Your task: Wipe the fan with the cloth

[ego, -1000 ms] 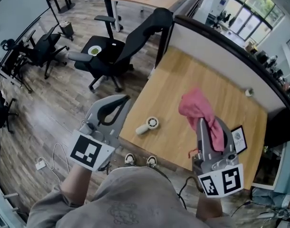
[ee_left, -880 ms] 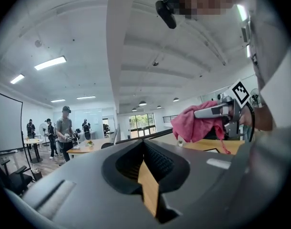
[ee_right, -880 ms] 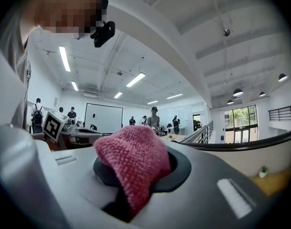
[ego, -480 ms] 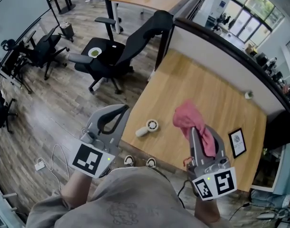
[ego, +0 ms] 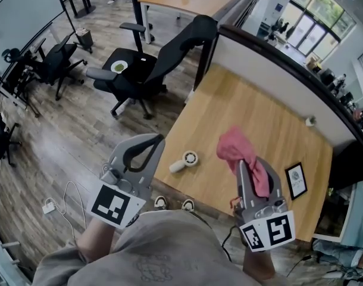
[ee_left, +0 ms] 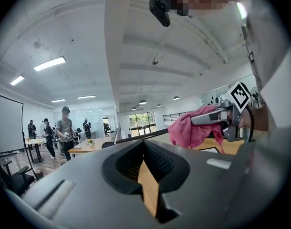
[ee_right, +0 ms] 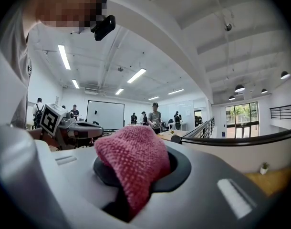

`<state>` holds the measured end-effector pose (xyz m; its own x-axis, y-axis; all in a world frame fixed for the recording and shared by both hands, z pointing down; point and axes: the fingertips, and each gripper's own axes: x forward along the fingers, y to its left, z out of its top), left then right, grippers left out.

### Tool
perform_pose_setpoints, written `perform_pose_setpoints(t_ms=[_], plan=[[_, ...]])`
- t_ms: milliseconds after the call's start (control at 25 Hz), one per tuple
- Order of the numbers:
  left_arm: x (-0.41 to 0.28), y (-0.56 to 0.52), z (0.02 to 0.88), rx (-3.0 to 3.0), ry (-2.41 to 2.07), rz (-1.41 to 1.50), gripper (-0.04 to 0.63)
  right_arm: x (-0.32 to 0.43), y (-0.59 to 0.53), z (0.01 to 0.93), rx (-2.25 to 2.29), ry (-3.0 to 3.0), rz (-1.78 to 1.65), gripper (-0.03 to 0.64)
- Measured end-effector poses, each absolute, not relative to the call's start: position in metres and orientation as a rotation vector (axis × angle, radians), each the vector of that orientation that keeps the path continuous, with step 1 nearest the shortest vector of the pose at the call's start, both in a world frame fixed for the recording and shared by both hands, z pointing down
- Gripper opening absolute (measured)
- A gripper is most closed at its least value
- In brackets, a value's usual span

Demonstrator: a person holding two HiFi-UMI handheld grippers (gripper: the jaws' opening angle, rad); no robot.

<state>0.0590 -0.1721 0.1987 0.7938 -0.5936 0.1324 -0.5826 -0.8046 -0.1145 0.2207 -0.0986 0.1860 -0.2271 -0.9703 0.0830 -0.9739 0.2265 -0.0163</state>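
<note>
Wooden desk (ego: 259, 118) holds a small white fan (ego: 185, 159) (round head, short handle).

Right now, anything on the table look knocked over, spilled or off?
Nothing spilled or broken. The small white fan lies on its side close to the table's near-left edge rather than standing. The pink cloth sits bunched in the right gripper, apart from the fan.

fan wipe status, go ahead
Left gripper shut, empty. Right gripper shut on the pink cloth, up over the table. Fan lies on the table near its front edge, untouched. Nothing between cloth and fan.
</note>
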Motion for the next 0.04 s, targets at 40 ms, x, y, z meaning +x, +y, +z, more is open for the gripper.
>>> perform_pose_setpoints(t_ms=[40], plan=[[0.0592,-0.1723,0.1978,-2.91,0.955,-0.25,0.002,0.2209,-0.099,0.1856,1.916,-2.417,0.101,0.08]])
